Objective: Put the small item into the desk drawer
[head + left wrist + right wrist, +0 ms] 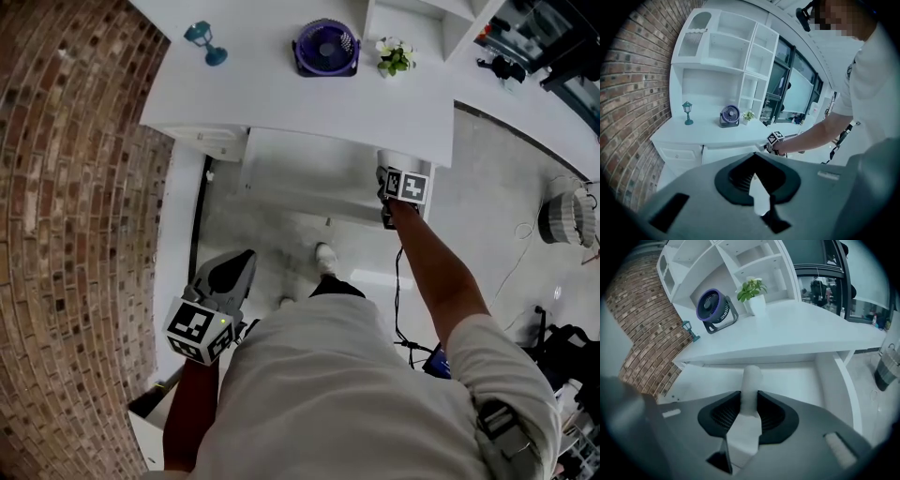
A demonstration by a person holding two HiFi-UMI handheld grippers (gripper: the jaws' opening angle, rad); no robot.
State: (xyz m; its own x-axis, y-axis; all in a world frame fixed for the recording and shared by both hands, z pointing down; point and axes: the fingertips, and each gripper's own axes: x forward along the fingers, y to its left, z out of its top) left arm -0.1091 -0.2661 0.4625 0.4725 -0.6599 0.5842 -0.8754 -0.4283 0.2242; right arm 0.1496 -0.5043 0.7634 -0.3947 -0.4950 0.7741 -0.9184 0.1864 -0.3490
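Note:
The small item (751,378) is a white, rounded cylinder. My right gripper (750,401) is shut on it, and its end sticks out past the jaws. In the head view the right gripper (387,178) holds the item (392,157) over the right end of the open white desk drawer (300,173), just below the desk's front edge. The right gripper view shows the drawer's pale inside (708,380) right ahead under the desktop. My left gripper (236,267) hangs low on the left, away from the desk, with its jaws together and nothing in them.
On the white desk (281,94) stand a teal lamp (206,42), a purple fan (325,47) and a small potted plant (395,56). A brick wall (66,206) runs along the left. A shut drawer (217,142) sits left of the open one. Cables and a white basket (565,214) lie on the floor at right.

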